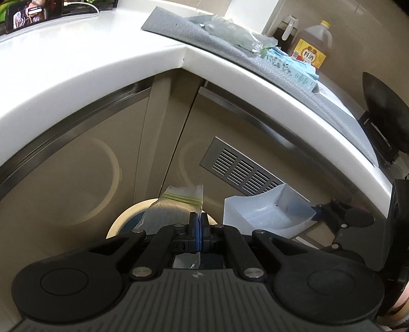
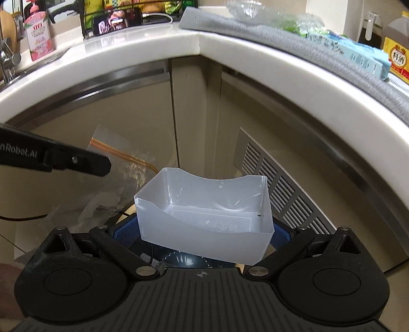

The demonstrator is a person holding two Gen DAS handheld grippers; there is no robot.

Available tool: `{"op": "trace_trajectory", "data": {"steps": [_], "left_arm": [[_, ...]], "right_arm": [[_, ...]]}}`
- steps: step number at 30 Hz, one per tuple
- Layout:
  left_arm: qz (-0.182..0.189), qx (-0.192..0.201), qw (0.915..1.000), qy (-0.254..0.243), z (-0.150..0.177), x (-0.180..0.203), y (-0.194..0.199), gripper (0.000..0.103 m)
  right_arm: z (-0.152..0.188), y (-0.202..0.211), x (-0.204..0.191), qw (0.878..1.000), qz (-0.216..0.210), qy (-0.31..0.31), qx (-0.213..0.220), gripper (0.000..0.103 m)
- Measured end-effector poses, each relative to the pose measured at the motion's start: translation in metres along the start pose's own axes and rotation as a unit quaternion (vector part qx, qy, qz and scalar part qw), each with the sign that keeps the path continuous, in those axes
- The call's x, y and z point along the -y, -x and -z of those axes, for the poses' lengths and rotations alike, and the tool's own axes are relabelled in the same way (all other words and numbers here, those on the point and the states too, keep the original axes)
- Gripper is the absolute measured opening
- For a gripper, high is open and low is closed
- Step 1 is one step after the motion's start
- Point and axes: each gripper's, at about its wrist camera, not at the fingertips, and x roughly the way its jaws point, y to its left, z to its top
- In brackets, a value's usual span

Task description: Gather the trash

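My left gripper (image 1: 199,229) is shut on a clear zip bag (image 1: 179,204) with a green-yellow seal strip, held below the counter edge above a round cream-rimmed bin (image 1: 120,224). The same bag (image 2: 120,173) and the left gripper (image 2: 102,166) show in the right wrist view. My right gripper (image 2: 202,235) is shut on a translucent white plastic box (image 2: 204,219), held by its side walls, open side up and empty. The box (image 1: 268,212) also shows in the left wrist view to the right of the bag. More plastic wrappers (image 1: 230,30) lie on a grey mat (image 1: 281,69) on the counter.
A white counter (image 1: 102,69) runs in a corner above beige cabinet doors with a metal vent (image 1: 242,171). A blue carton (image 1: 294,66), oil bottles (image 1: 311,46) and a phone (image 1: 33,12) sit on the counter. A sink tap (image 2: 7,58) and pink pouch (image 2: 38,33) are at left.
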Motion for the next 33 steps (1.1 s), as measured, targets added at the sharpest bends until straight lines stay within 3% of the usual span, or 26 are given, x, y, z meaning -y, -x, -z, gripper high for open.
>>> {"op": "trace_trajectory", "data": {"steps": [5,11,16,21,29,33], "left_arm": [[0.007,-0.012,0.9999,0.010,-0.005,-0.001,-0.010,0.000],[0.047,-0.025,0.9973,0.051,-0.021,-0.006,-0.026,0.000],[0.085,-0.004,0.9927,0.086,-0.040,-0.009,-0.026,0.000],[0.060,-0.008,0.9942,0.089,-0.045,-0.007,-0.038,0.000],[0.038,-0.055,0.9810,0.182,-0.028,-0.034,-0.076,0.000],[0.012,-0.065,0.9808,0.184,-0.021,-0.039,-0.080,0.000]], "right_arm": [[0.002,-0.013,0.003,1.000,0.005,0.004,-0.007,0.100],[0.006,-0.031,0.003,1.000,0.012,0.006,-0.020,0.100],[0.007,-0.032,0.006,1.000,0.013,0.002,-0.021,0.100],[0.009,-0.032,0.009,1.000,0.014,-0.001,-0.027,0.100],[0.004,-0.040,0.009,0.999,0.010,0.002,-0.032,0.100],[0.003,-0.045,0.011,0.999,0.009,0.002,-0.037,0.100]]}}
